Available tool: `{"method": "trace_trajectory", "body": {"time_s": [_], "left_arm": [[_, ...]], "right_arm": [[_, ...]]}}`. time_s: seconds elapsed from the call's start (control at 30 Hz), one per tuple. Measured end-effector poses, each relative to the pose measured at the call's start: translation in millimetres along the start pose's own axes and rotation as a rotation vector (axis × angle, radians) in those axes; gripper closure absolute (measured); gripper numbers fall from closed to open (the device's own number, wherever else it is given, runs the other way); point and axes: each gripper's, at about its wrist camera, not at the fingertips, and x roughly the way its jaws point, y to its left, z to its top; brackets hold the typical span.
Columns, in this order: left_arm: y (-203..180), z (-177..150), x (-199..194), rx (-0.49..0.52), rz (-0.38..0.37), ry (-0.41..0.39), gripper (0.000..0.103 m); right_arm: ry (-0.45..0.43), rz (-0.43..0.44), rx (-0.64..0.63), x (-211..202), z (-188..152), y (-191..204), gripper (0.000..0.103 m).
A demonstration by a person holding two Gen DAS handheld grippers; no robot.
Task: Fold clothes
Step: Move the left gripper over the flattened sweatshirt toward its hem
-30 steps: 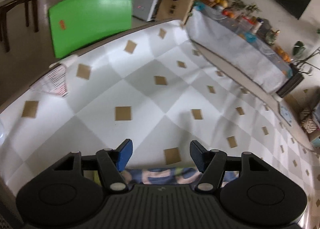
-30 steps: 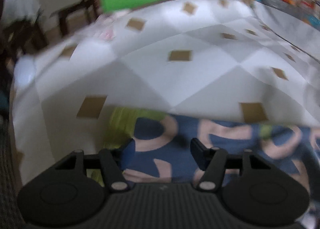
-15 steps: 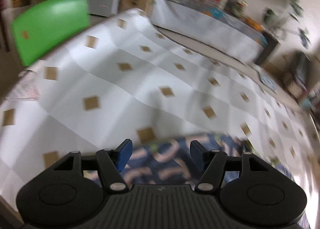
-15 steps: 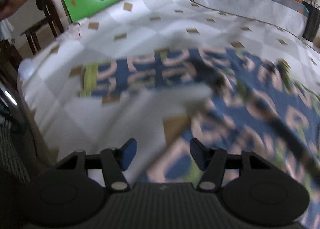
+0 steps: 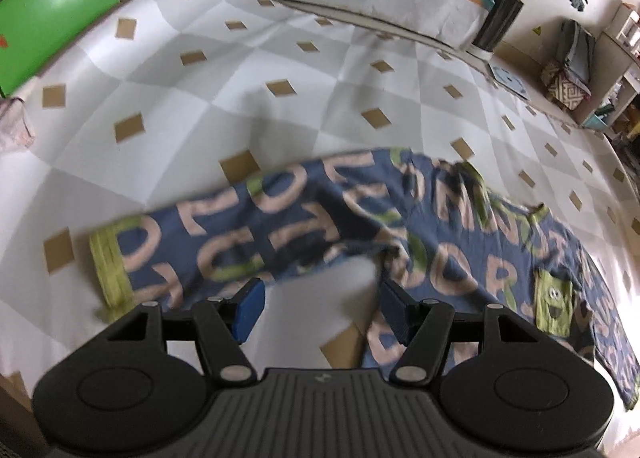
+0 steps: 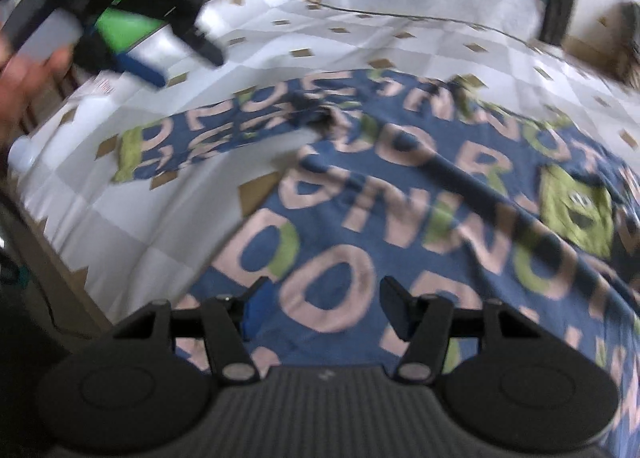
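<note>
I have the left claw [image 5: 320, 308] spread, its blue-padded fingers [image 5: 249, 304] apart with nothing pinched between them; through the gap I see bare tablecloth [image 5: 240, 98], white and grey checks with small brown squares. The shirt [image 5: 440, 250], dark blue with pink letters and green trim, lies flat on the table just beyond the left claw's tips. One sleeve stretches away to the left and ends in a green cuff [image 5: 108, 262], while the body runs off to the right, where a green cartoon patch [image 5: 554, 304] shows. From the right wrist, the right claw [image 6: 324, 310] is also spread and holds nothing; it hangs over the body of the shirt [image 6: 400, 218], whose big pink letters fill the space between and ahead of its fingers. I cannot tell whether the tips touch the cloth, as this view is blurred. At the upper left of that view a hand [image 6: 24, 78] carries the left claw [image 6: 168, 58] above the far sleeve. A green chair back [image 5: 52, 18] stands behind the table's far left edge.
</note>
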Motion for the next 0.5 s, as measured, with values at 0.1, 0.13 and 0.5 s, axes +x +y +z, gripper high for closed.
{"method": "trace_trajectory", "body": {"time_s": [0.1,0.13,0.5], "left_arm": [[-11,0,4,0.022,0.009,-0.01,0.041],[-15,1,5,0.019,0.008,-0.015,0.041],[-84,8,33,0.086,-0.03,-0.022,0.041]], "right_arm": [[-0.022,-0.02,0.035,-6,7,-17,0.046],[-0.033,-0.028,0.039,-9,11,-23,0.046],[-0.035,-0.066,0.066,-21,48,-101,0.056]]}}
